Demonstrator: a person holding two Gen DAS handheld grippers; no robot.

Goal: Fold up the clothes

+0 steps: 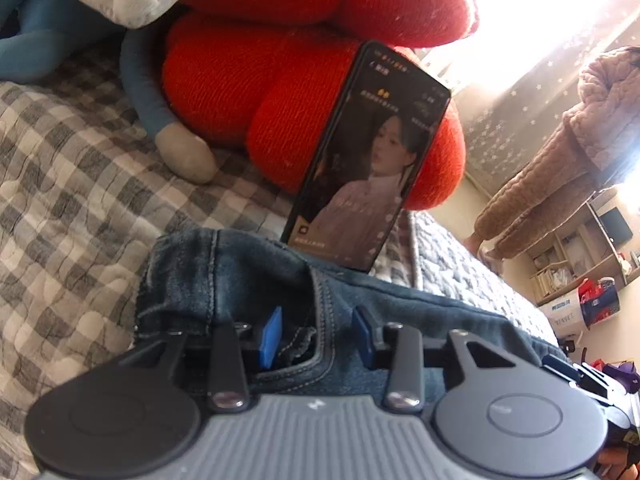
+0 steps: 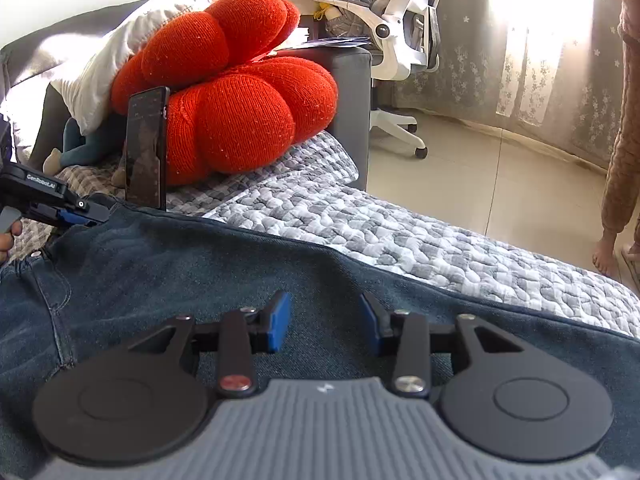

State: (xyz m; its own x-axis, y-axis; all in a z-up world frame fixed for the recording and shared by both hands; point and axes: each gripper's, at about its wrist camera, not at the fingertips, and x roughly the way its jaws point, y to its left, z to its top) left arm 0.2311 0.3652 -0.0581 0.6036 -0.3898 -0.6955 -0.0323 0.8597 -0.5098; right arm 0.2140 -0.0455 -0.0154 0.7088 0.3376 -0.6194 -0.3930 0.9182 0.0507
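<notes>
From the left wrist, the left gripper [image 1: 318, 334] hangs over the waistband end of a pair of jeans [image 1: 240, 280] spread on a grey checked quilt [image 1: 80, 184]; its blue pads stand apart on either side of a stitched denim fold without pressing it — released, nothing grasped. Just past the jeans a phone [image 1: 368, 152] stands upright with its screen lit, leaning against a red knitted cushion [image 1: 260, 92]. From the right wrist, the right gripper [image 2: 326, 322] hovers over a flat stretch of the same denim, jaws parted and empty — only fabric shows beneath the gap. The other gripper reaches in at the far left edge, near the waistband, and a white office chair [image 2: 404, 20] stands beyond the bed.
</notes>
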